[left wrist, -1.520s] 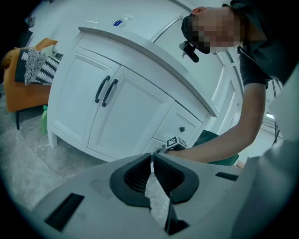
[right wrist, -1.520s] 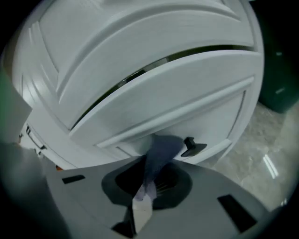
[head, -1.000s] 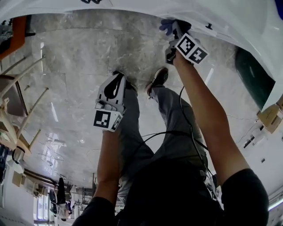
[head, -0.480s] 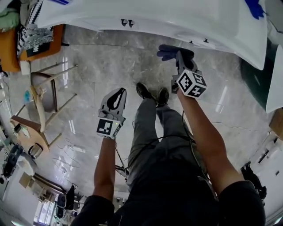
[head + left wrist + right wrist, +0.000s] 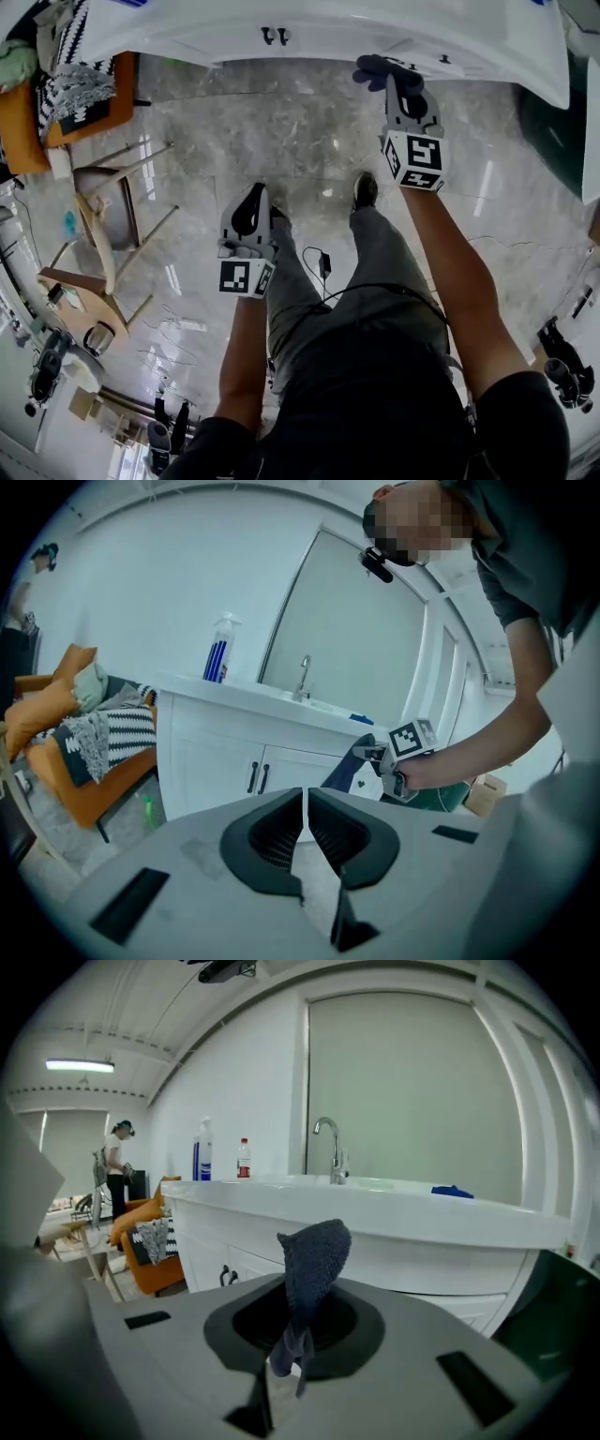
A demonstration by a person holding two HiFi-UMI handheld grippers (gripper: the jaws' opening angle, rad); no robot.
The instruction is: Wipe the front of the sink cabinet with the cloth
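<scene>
The right gripper [image 5: 401,82] is up at the front of the sink cabinet [image 5: 337,28]. Its jaws are clamped on a dark blue cloth [image 5: 314,1246] that sticks up past them, just beside the cabinet's white face. The left gripper [image 5: 250,199] hangs farther back from the cabinet over the floor [image 5: 187,169], jaws closed together and empty.

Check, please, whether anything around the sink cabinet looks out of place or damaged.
Nothing stands out. The sink cabinet doors sit shut and even, the cloth is pinched in the right gripper, and the left gripper is shut and empty.
</scene>
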